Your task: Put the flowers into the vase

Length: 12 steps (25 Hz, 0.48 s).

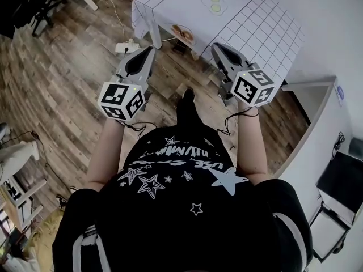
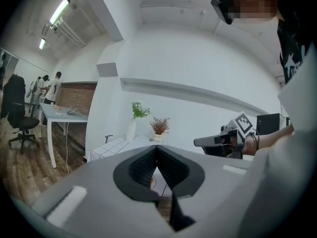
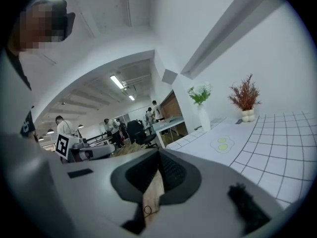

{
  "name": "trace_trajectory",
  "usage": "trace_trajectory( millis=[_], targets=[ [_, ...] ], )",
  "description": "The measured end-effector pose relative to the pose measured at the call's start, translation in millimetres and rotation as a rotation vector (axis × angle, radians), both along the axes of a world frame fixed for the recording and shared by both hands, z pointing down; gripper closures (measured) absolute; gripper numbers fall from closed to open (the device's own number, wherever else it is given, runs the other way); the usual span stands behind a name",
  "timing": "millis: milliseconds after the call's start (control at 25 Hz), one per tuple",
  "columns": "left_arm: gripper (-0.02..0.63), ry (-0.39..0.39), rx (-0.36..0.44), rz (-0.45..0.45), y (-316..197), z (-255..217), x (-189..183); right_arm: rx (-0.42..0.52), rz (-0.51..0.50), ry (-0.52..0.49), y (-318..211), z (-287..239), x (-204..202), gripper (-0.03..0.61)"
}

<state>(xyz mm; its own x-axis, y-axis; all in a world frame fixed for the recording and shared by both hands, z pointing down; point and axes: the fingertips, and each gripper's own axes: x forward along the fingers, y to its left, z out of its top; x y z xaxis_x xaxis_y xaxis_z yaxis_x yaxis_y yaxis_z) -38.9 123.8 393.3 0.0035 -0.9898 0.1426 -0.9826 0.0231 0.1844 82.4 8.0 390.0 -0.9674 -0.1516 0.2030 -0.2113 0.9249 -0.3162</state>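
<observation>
A tall white vase [image 3: 203, 118] with white and green flowers [image 3: 200, 93] in it stands at the far side of the checked tablecloth [image 3: 277, 148]. The vase [image 2: 132, 130] also shows in the left gripper view. A small pot of red dried flowers [image 3: 244, 98] stands next to it. Both grippers are held in front of the person's body over the wooden floor, short of the table. My left gripper [image 1: 150, 51] is shut with nothing between its jaws. My right gripper [image 1: 218, 47] is shut and empty too. Each gripper [image 2: 218, 142] shows in the other's view.
The table [image 1: 255, 21] has a fried-egg print [image 1: 214, 3] on its cloth. A power strip [image 1: 127, 47] with cables lies on the floor by the table leg. An office chair [image 1: 34, 7] stands at the far left. A white cabinet [image 1: 326, 135] is at the right. People stand at desks [image 3: 148, 117] far off.
</observation>
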Motion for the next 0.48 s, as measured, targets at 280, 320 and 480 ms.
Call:
trace_trajectory(
  millis=[280,320,480],
  targets=[
    [0.604,0.009,0.016,0.049,46.0,-2.4,29.1,0.068,0.092,0.040,53.4,-2.7,48.0,0.566],
    [0.604,0.011,0.020,0.058,50.7,-2.6,34.4,0.079,0.113,0.039,58.0,-5.7,55.3,0.566],
    [0.604,0.010,0.032,0.091,69.0,-3.1,52.5,0.097,0.161,0.017,78.8,-17.5,80.9,0.566]
  ],
)
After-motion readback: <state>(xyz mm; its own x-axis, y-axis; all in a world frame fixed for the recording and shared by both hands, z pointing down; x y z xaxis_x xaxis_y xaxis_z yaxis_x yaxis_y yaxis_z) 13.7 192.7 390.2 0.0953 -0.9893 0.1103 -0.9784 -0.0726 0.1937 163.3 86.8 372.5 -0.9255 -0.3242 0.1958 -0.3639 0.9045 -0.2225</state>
